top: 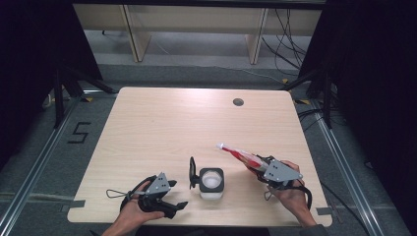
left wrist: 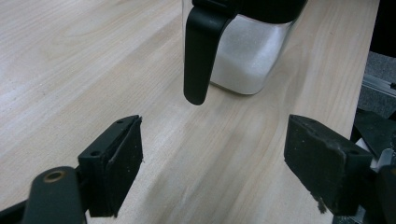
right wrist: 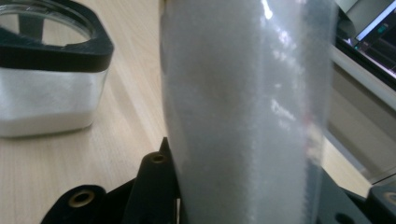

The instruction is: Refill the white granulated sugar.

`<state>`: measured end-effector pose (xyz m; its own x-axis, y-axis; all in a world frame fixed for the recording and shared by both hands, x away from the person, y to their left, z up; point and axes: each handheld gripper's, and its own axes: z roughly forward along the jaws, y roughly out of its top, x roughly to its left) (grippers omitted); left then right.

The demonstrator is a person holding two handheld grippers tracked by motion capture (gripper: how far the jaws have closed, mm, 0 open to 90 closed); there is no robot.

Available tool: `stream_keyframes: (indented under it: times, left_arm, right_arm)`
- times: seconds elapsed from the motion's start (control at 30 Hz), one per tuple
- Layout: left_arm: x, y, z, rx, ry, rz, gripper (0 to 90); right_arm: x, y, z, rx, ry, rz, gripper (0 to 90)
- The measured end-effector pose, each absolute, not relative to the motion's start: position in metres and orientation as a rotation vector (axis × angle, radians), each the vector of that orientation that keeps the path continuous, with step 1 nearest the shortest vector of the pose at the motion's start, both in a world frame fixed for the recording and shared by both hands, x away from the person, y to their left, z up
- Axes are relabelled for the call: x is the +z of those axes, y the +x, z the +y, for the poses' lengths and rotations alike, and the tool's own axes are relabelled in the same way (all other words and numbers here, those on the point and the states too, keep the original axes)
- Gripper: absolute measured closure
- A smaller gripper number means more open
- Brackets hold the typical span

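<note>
Plastic bag [top: 239, 154] clamped in right gripper [top: 259, 165], beside jar [top: 211, 183].

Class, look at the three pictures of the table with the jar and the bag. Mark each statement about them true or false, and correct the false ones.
1. The right tool grips a bag of white grains. True.
2. The jar lies on its side. False: it stands upright on the table.
3. The jar's lid is open. True: it stands up at the jar's left.
4. The left tool clamps the lid. False: its jaws are open and apart from it.
5. The jar is empty. False: white grains fill its lower part.
</note>
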<state>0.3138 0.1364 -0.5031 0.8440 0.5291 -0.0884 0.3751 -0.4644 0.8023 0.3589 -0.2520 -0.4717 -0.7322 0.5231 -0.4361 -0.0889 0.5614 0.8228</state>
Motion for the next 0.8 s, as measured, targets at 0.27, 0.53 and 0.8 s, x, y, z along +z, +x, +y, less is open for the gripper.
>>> stream_keyframes:
  times: [0.27,0.53,0.8]
  left_arm:
    - [-0.503,0.315,0.137,0.24,2.117,0.623,19.2]
    - [-0.502,0.316,0.139,0.249,2.116,0.638,19.2]
    - [-0.502,0.314,0.139,0.248,2.108,0.663,19.2]
  right_arm:
    - [-0.481,0.376,-0.259,1.27,0.46,2.117,69.0]
    - [-0.48,0.377,-0.266,1.301,0.569,2.118,68.9]
    - [-0.481,0.371,-0.275,1.323,0.637,2.108,68.6]
